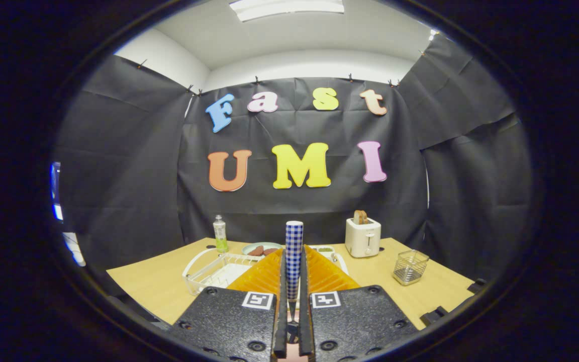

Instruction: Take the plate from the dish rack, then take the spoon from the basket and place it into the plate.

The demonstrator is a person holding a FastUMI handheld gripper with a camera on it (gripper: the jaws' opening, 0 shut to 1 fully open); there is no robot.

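Note:
A spoon with a blue-and-white checked handle stands upright between my fingers, handle end up. My gripper is shut on it, held above the wooden table. The spoon's lower part runs down between the fingers, and its bowl is hidden. The white wire dish rack lies just behind the left finger and looks empty in the part I can see. The small wire basket stands off to the right, with nothing in it. A pale pinkish patch shows low between the fingers; I cannot tell what it is.
A white toaster with a slice of bread in it stands at the back right. A clear bottle with green liquid stands at the back left. A dish with brown food lies behind the rack. The black cloth wall closes off the table's far side.

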